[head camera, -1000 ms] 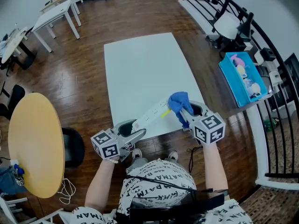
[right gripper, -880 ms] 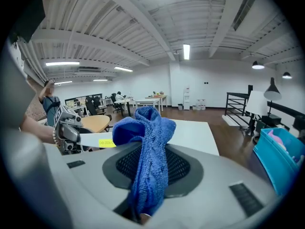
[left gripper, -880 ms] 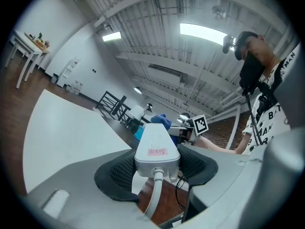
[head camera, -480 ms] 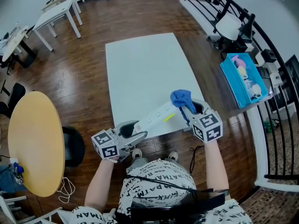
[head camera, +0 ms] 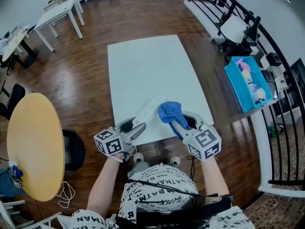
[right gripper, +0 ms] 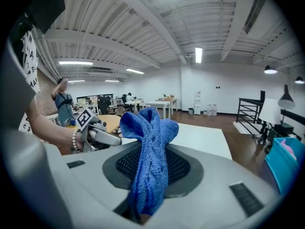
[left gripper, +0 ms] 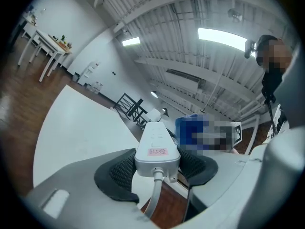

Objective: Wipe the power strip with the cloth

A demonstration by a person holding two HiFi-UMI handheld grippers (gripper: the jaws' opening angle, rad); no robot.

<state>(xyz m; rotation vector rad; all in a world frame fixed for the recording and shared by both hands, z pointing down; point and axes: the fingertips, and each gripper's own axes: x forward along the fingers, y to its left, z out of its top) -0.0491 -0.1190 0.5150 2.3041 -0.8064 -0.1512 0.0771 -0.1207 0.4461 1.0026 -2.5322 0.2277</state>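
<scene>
Two grippers: both of mine have hold of something, the left gripper (head camera: 137, 129) on the power strip (head camera: 150, 108) and the right gripper (head camera: 177, 126) on the cloth (head camera: 170, 112)
Left grip: my jaws stand fairly wide, and their black ribbed pads (left gripper: 116, 171) press on either side of the strip's near end
Power strip: white and raised over the near edge of the white table (head camera: 143, 66), it slants from my left gripper away toward the far right
Strip's near end: it bears a pink label (left gripper: 159, 151), and a white cord (left gripper: 155, 194) drops from it between my jaws
Right grip: my jaws are pinched close on the cloth, a blue towelling bunch that stands up from between the pads and flops over at the top
Cloth against strip: the bunch sits by the far end of the strip, on its right side – I cannot tell whether they touch
Table top: plain white, with nothing resting on it that I can make out
Blue bin (head camera: 235, 86): it stands well apart on my right, past the table and beside the black railing
In the bin: several small soft things (head camera: 251, 82) in pink, yellow and white – too small to name
Around me: dark wooden floor (head camera: 90, 70), with a round wooden table (head camera: 33, 147) on my left
</scene>
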